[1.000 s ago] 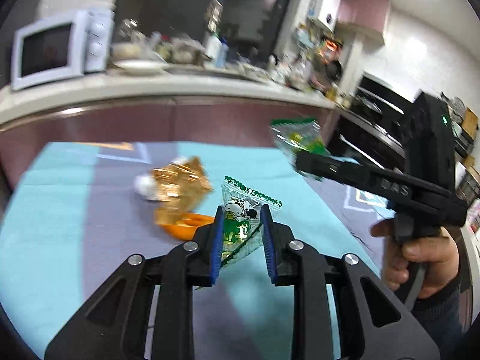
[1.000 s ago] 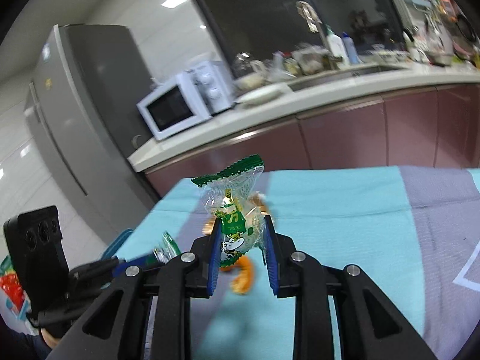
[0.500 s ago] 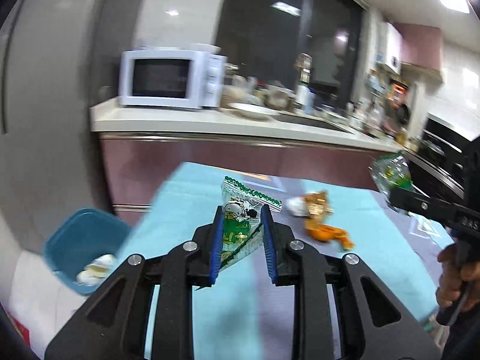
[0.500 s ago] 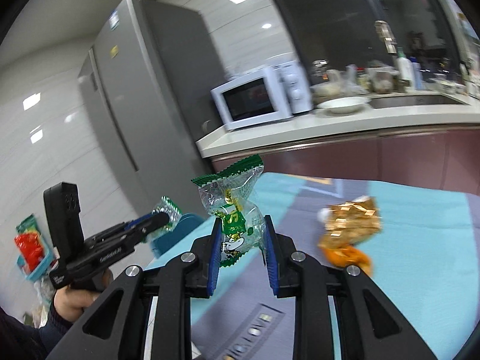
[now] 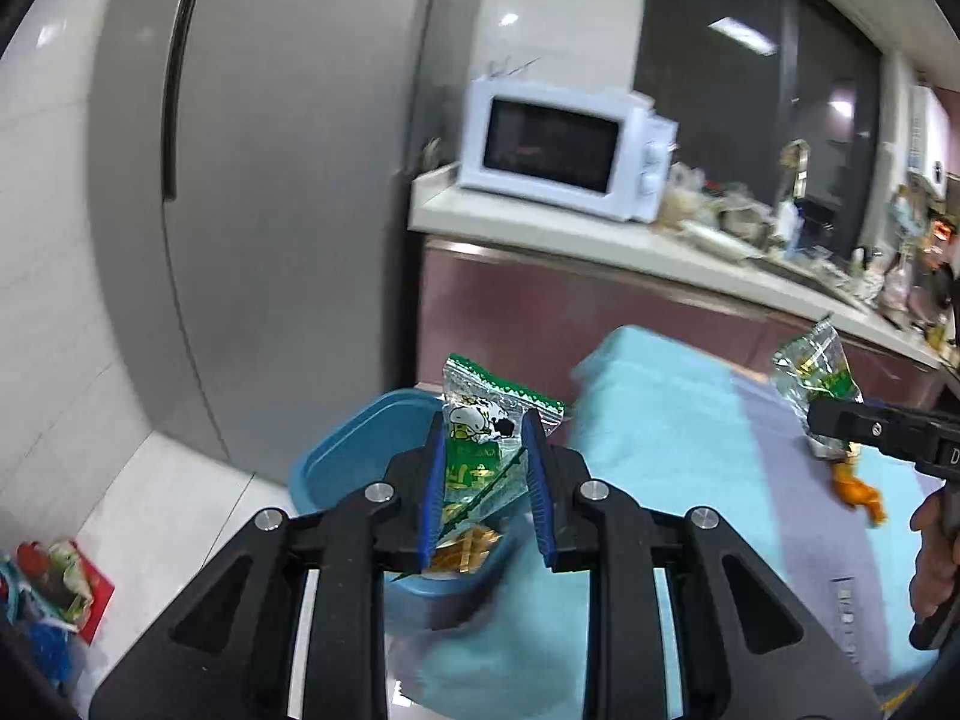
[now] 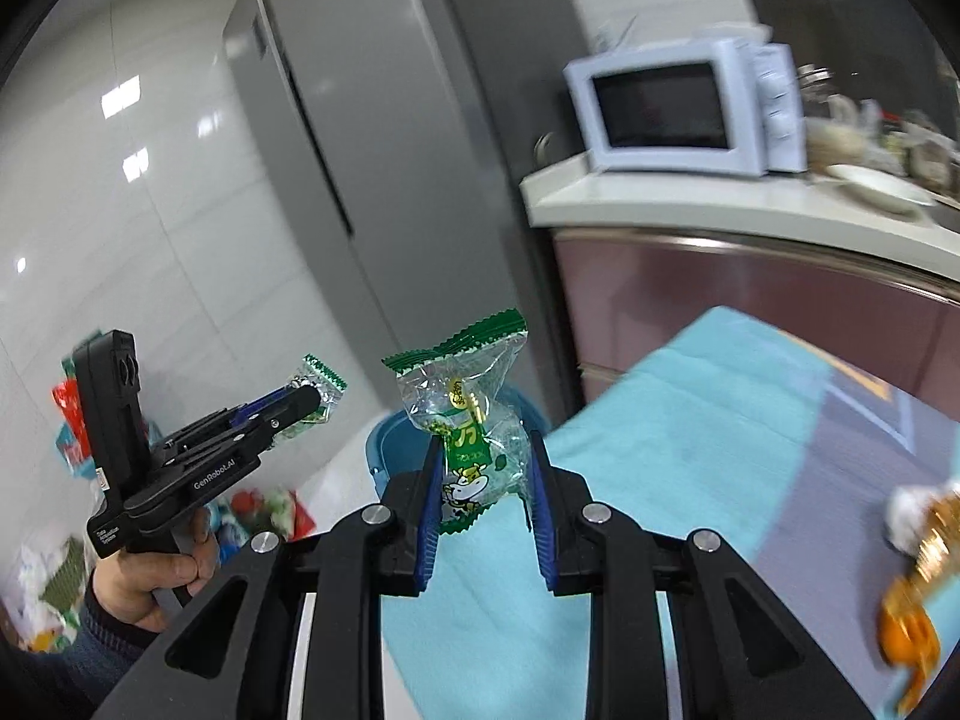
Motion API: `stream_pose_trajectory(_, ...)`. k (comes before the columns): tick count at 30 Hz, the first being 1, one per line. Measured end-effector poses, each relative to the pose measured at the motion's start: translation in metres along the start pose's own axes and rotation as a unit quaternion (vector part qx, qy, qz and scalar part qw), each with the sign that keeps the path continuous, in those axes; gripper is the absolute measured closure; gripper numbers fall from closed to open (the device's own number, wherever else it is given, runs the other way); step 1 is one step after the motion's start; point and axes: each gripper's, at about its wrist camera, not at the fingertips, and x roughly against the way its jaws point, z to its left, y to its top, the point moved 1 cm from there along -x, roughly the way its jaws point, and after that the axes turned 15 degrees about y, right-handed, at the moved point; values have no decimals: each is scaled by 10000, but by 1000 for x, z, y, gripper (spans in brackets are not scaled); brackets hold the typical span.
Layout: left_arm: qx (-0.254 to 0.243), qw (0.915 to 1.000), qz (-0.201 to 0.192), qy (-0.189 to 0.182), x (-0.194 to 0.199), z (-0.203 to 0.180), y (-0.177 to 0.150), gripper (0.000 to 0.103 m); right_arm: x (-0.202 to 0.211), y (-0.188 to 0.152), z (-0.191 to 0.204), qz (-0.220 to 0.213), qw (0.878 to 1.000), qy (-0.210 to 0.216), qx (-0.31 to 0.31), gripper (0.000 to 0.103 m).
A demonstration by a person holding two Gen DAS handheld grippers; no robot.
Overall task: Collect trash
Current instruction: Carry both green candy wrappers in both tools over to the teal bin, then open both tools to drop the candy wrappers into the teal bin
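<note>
Left hand-held gripper (image 5: pixel 485 483): clamped on a green and clear candy wrapper (image 5: pixel 480 456), which sticks up between the blue pads.
Right hand-held gripper (image 6: pixel 480 507): clamped on a second candy wrapper (image 6: pixel 465 414) of the same green and clear kind, held upright with its crimped top edge above the pads.
Blue bin (image 5: pixel 336 468): on the floor by the corner of the tabletop, seen just behind and below the left wrapper; some yellowish scraps lie inside.
Tabletop (image 6: pixel 690 420): covered by a teal and grey cloth, right of the bin in both views.
Leftover trash (image 6: pixel 918 570): a gold foil wrapper, something white and an orange peel, blurred, on the cloth near the right edge of the right view.
Person's hands: one (image 6: pixel 150 582) grips the left tool's handle; the other (image 5: pixel 933 546) grips the right tool's handle.
Background: grey fridge (image 5: pixel 270 180), white microwave (image 5: pixel 564 153) on a cluttered kitchen counter.
Floor clutter (image 5: pixel 54 594): colourful packets at far left, too blurred to identify.
</note>
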Motion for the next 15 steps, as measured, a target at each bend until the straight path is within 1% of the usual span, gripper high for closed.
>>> stream_pose_trajectory(2,-27,9997,210,135,-25,11,-3,79,-30,8,-3,282,9996,22,13,79)
stream_pose_trajectory(5,-60,9983,527,242,-59,20,-11,79,-74,14,-11,640,9979,8,-30,79)
stream_pose_trajectory(7,-85,9972,700,261,-76,19,-17,78,-100,17,-17,828,9965,25,-120,79)
stream_pose_trajectory(10,-117,9953,917,293,-102,17,-22,78,-128,18,-25,1048,9943,-6,-206,79)
stream_pose_trajectory(14,-177,9926,1149,356,-129,4,-29,78,-163,18,-32,1406,9897,-155,-212,79)
stream_pose_trajectory(15,-198,9918,1202,395,-143,-4,-27,77,-172,18,-33,1498,9883,-223,-181,79)
